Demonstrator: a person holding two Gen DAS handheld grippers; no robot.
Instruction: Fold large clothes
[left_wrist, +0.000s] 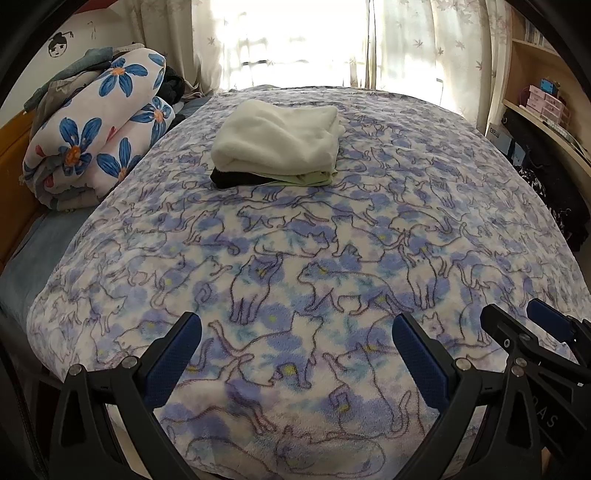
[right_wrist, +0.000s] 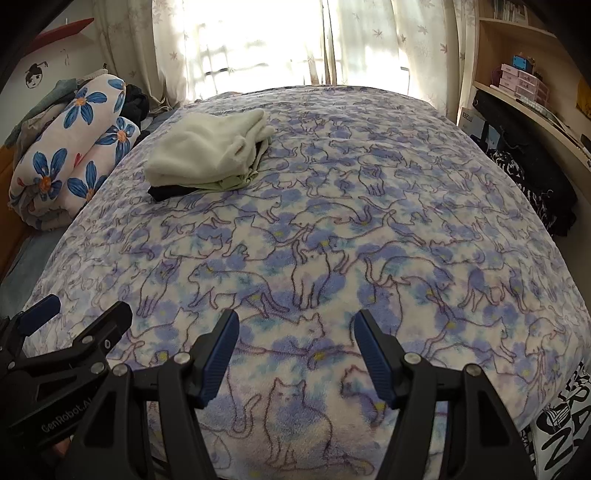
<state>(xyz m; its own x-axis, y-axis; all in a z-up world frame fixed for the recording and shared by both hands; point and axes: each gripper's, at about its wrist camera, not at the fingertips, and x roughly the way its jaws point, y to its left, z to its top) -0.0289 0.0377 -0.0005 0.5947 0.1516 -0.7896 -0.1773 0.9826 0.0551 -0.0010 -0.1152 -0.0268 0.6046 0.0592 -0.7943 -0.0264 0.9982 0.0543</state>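
1. The left claw (left_wrist: 295, 354) hangs over the near end of the bed, its two blue-padded fingers (left_wrist: 173, 358) spread wide with nothing between them but the blanket below.
2. The right claw (right_wrist: 295, 354) sits just beside it, to its right, also spread wide and holding nothing; in the right wrist view the left claw shows at the lower left edge, and in the left wrist view the right claw shows at the lower right edge.
3. Under both claws lies a fleece cat-print blanket (left_wrist: 332, 240), blue and white with outlined cats, spread flat over the bed and reaching from beneath the fingers to the far end by the window.
4. The folded clothes pile (left_wrist: 280, 142) rests on the blanket well ahead of the claws, straight ahead of the left claw and ahead and to the left of the right claw (right_wrist: 210, 155).
5. The pile has a white fluffy garment (right_wrist: 199, 147) on top, a pale green piece (left_wrist: 306, 177) under it, and a black piece (left_wrist: 236, 179) at the bottom, its edge poking out on the near left side.
6. Further left of the pile, off the blanket's edge, sits a rolled flowered quilt (left_wrist: 96, 125) with big blue petals.
7. Far ahead, bright curtains (left_wrist: 295, 40) cover the window.
8. To the right of the claws stands a wooden shelf unit (right_wrist: 524, 74) carrying small pink boxes.
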